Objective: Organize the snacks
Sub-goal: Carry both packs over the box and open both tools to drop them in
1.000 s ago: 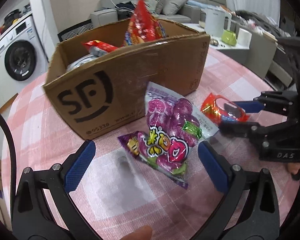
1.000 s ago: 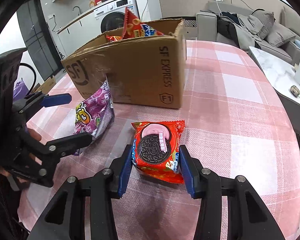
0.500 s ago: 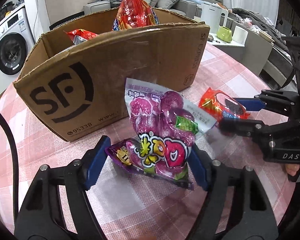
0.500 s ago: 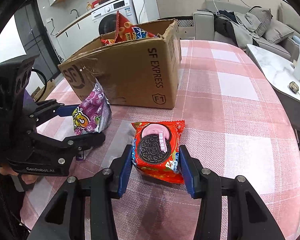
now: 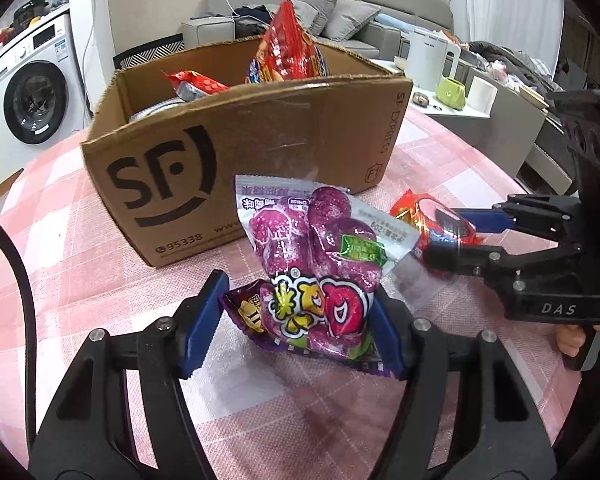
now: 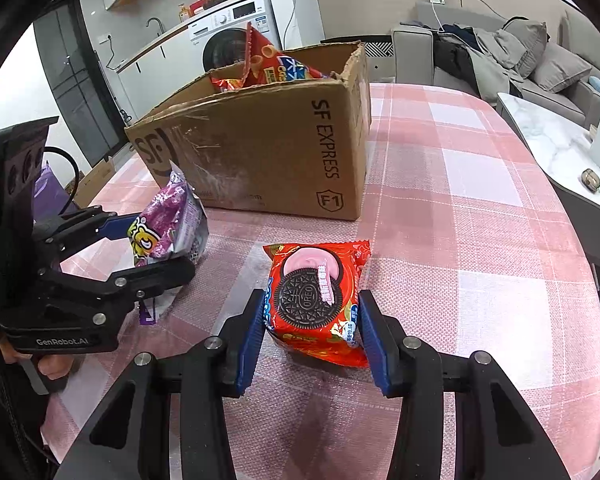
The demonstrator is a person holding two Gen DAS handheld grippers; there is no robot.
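Since a second ago the left gripper (image 5: 296, 328) has drawn its jaws in from a wide spread, and they have just been closing on the purple bag (image 5: 320, 268); both blue pads now press its lower sides. That bag's long axis runs away from the gripper toward the box (image 5: 260, 152), its clear top seal pointing at the box front and its printed end between the pads. It rests on the pink checked cloth (image 5: 80, 280) just before the box. The right gripper (image 6: 312, 332) stays clamped on the red Oreo pack (image 6: 316, 296), whose long axis also points away toward the box, near its corner. Red snack bags (image 5: 288, 56) stand inside the box.
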